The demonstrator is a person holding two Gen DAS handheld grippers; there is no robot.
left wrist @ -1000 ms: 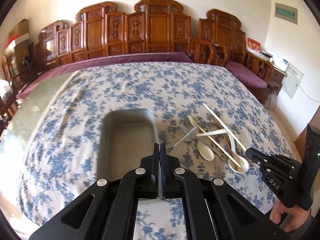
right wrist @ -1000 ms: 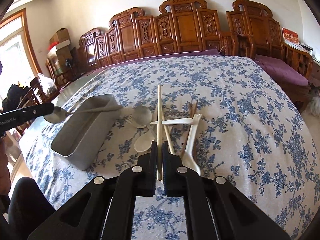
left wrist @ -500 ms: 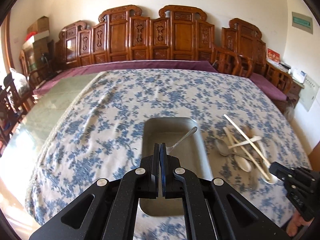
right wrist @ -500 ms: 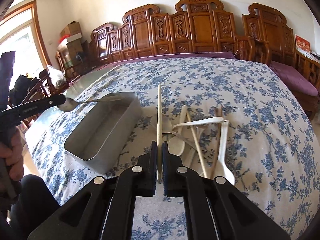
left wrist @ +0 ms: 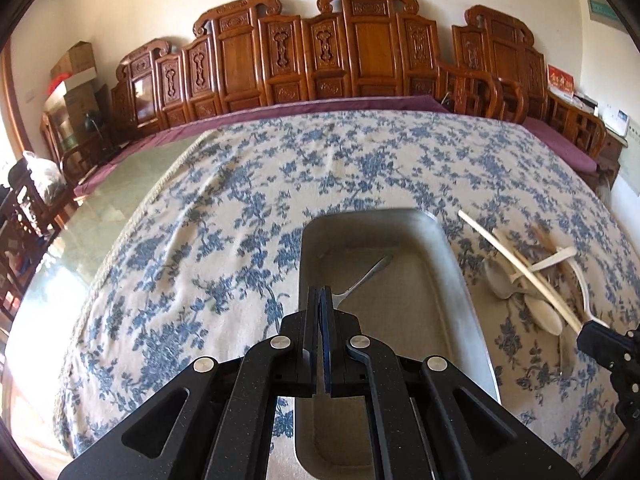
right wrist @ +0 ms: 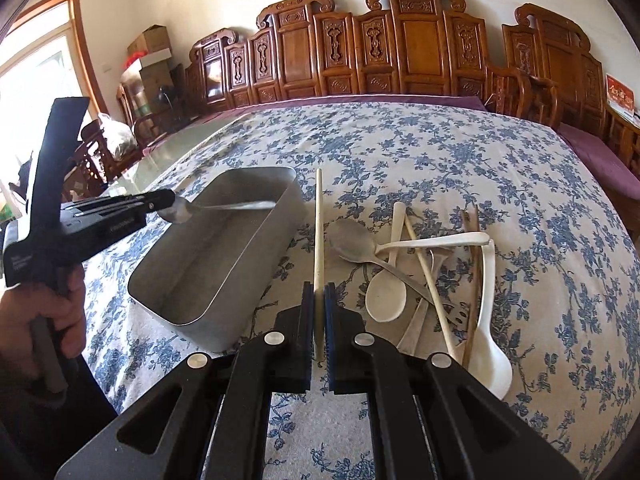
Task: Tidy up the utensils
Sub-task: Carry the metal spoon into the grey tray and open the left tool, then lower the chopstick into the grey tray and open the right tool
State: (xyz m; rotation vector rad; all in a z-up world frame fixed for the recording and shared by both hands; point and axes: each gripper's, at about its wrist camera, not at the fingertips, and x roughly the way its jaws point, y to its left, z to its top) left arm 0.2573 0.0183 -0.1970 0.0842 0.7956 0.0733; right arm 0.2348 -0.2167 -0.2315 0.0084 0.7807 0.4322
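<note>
Carved wooden chairs back the floral-clothed table (right wrist: 460, 152), where the left gripper (right wrist: 170, 203), clamped on a metal spoon (right wrist: 216, 208) above the steel tray (right wrist: 224, 256), and the right gripper (right wrist: 319, 300), pinching a chopstick (right wrist: 319, 232) beside it, might collide unloading together.

The near end of the metal tray (left wrist: 460, 280) is hidden behind the left gripper (left wrist: 320, 312); the spoon (left wrist: 364, 276) bowl is concealed between its fingers.
</note>
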